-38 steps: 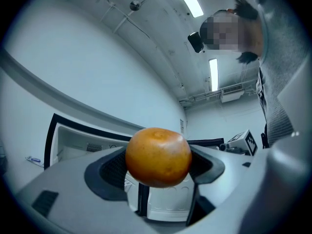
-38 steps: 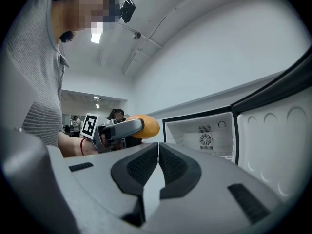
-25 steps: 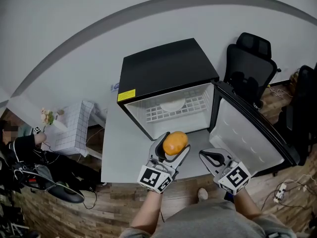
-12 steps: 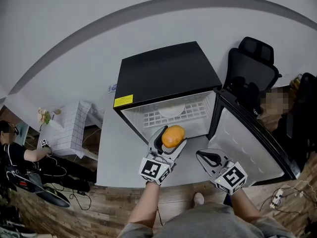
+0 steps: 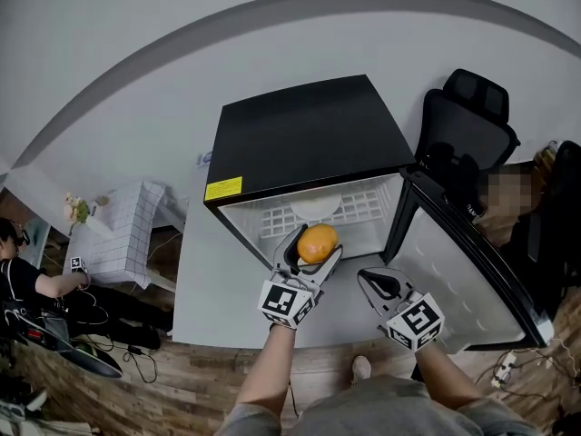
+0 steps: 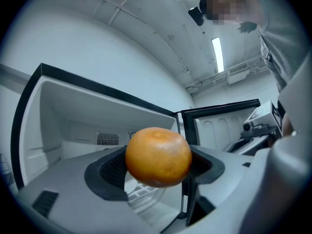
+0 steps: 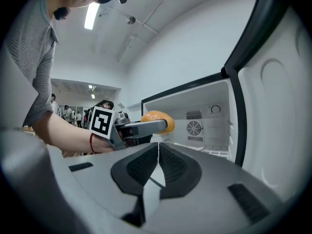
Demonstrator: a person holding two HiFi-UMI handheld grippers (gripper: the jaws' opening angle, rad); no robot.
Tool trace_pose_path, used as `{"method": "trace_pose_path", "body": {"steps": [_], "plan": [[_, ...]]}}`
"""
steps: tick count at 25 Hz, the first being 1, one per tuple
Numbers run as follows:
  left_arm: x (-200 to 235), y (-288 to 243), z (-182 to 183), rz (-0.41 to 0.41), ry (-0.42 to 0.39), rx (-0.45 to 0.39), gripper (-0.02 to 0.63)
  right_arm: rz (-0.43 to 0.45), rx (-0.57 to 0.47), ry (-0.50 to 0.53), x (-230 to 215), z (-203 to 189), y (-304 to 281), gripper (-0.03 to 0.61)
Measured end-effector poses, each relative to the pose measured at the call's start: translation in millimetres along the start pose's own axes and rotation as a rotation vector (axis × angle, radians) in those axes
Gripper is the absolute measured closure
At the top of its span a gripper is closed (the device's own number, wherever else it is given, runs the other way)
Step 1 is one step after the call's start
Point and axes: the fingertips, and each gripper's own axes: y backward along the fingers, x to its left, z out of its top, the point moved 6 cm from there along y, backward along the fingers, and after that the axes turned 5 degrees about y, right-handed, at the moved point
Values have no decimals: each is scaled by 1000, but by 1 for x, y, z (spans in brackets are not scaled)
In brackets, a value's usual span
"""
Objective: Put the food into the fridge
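Note:
A round orange (image 5: 317, 242) (image 6: 158, 156) sits between the jaws of my left gripper (image 5: 309, 247) (image 6: 157, 168), which is shut on it at the mouth of the small black fridge (image 5: 304, 143). The fridge stands open, its white inside (image 6: 92, 130) and wire shelf (image 5: 363, 205) showing, with a white plate (image 5: 315, 206) on the shelf. My right gripper (image 5: 379, 285) (image 7: 157, 168) hangs to the right, in front of the open door (image 5: 458, 275), shut and holding nothing. In the right gripper view the orange (image 7: 157, 122) shows ahead in the left gripper (image 7: 146, 126).
The fridge sits on a pale grey tabletop (image 5: 213, 280). A black office chair (image 5: 467, 130) stands behind the door at right. A white tiled stand (image 5: 118, 234) and a seated person (image 5: 27, 284) are at the left, with cables on the wooden floor (image 5: 118, 380).
Both grippers have moved forward toward the fridge opening; the orange now sits at the fridge's front edge, below the wire shelf. The right gripper stays shut.

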Motion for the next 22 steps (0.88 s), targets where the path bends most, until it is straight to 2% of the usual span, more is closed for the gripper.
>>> {"method": "trace_pose_path", "body": {"steps": [12,18,22], "plan": [[37,-34,-19,58,-15,46,250,24,12,-34,-10,-15,-16,565],[53,-48,-28,113,-38,71,250,41,8,-43,-12,-18,-26,565],[68,-58,-31,157,-92,126,250,51,11,-49,-14,-20,-31,565]]}}
